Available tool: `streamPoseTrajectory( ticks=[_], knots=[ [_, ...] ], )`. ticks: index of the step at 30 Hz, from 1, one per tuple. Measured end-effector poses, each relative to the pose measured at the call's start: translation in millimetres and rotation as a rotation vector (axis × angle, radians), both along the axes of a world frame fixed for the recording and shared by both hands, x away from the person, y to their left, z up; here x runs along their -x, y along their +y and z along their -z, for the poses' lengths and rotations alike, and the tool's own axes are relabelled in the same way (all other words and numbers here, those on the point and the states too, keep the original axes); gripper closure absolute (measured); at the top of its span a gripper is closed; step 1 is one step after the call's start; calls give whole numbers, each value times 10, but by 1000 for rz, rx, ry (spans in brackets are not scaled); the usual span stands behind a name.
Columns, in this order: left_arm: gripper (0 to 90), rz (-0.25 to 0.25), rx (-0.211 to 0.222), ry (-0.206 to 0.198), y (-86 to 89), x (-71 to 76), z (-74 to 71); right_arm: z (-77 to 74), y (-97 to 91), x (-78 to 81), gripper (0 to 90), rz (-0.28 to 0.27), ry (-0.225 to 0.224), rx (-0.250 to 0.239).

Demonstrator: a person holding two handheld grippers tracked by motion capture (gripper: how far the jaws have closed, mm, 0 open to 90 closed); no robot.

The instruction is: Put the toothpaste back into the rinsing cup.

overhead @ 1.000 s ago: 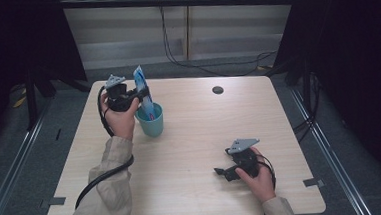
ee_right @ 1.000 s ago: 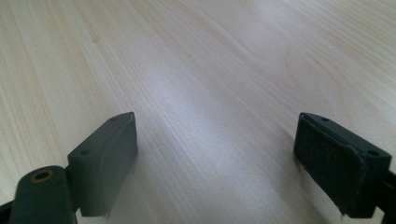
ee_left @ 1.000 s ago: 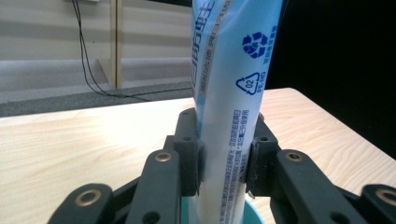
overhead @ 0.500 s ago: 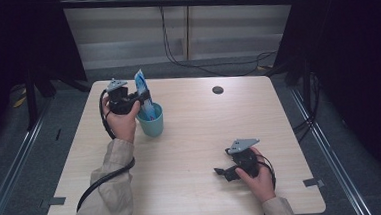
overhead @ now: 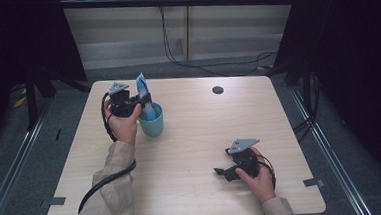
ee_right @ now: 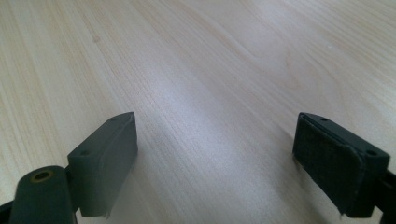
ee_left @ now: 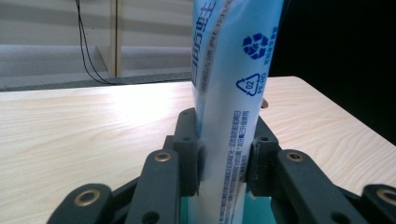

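Left tool (overhead: 145, 99) is clamped on the pale blue tube (ee_left: 231, 107), pads pinching it from both sides in the left gripper view, printing and recycling marks facing the camera. The tube stands upright with its lower end down inside the teal cup (overhead: 152, 125), and that cup is our landmark, standing on the far left part of the desk (overhead: 195, 137). The left hand (overhead: 123, 122) sits just beside the cup, on its left. Well away from the cup, toward the near right corner, the right tool (overhead: 221, 172) lies low over bare wood, jaws spread wide with nothing between them. Beyond the cup, far right, a small dark round disc (overhead: 218, 90).
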State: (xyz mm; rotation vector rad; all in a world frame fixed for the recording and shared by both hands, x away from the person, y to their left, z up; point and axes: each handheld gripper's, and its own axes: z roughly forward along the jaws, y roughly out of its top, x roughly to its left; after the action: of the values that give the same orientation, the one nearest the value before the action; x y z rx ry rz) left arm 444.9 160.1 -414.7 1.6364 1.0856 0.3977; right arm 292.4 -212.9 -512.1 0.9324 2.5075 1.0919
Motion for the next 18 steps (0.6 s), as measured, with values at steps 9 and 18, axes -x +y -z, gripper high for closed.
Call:
streamPoseTrajectory(
  ticks=[9,18],
  knots=[
    [709,2,-13,12,-12,8,50,0,0,1,136,0,0,0],
    [708,2,-12,18,-28,9,90,0,1,1,136,0,1,0]
  ],
)
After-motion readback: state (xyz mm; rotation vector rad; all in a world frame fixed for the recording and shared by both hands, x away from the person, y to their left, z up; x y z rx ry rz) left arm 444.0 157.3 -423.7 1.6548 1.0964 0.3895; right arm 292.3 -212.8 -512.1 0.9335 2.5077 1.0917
